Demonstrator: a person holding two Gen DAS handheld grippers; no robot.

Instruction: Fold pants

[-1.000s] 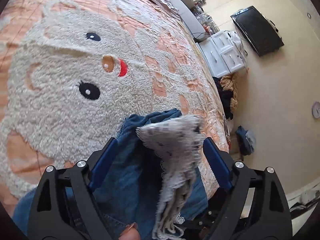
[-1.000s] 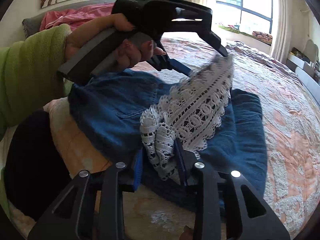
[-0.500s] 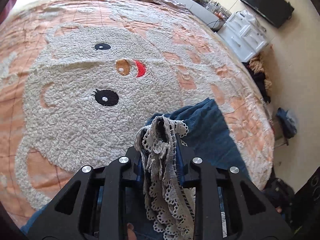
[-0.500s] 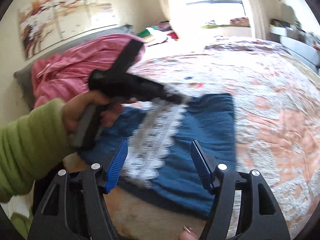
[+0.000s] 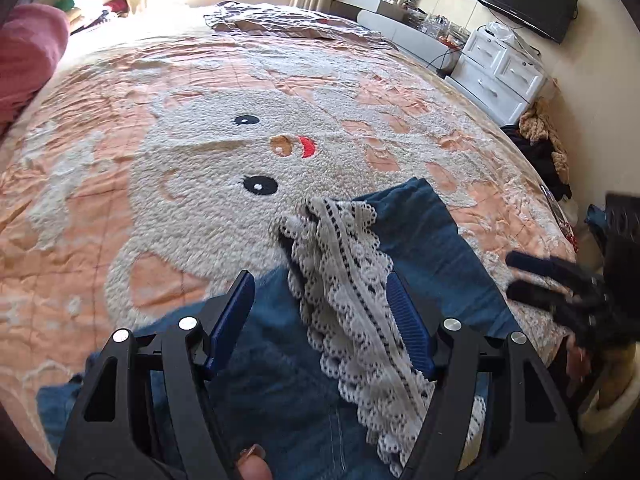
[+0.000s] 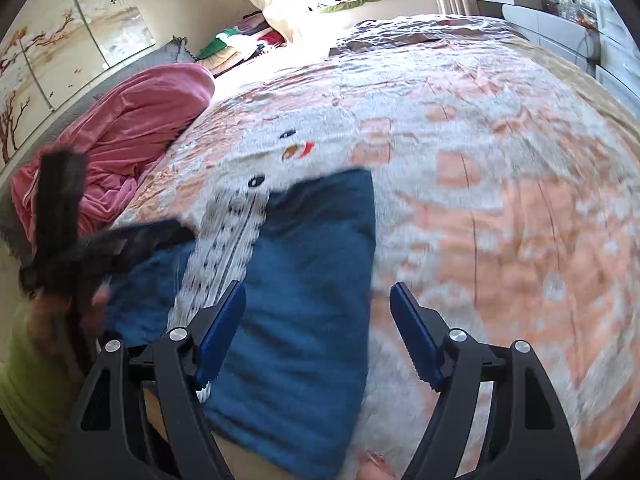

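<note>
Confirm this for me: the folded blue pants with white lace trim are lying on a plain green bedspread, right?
Not quite. The blue pants with white lace trim lie on a peach bedspread bearing a fluffy white animal face, as the left wrist view shows.

My left gripper (image 5: 320, 312) was matt black plastic with ribbed blue pads and bright metal screw heads; my right gripper (image 6: 318, 332) looked the same. Under them lay the pants (image 5: 424, 232), soft blue denim-like cloth with a matt weave, edged in white openwork lace trim (image 5: 348, 280). The bedspread (image 5: 200, 152) was quilted peach cloth with nubbly, tufted cream pile. The pink blanket (image 6: 132, 128) looked smooth, faintly velvety.
</note>
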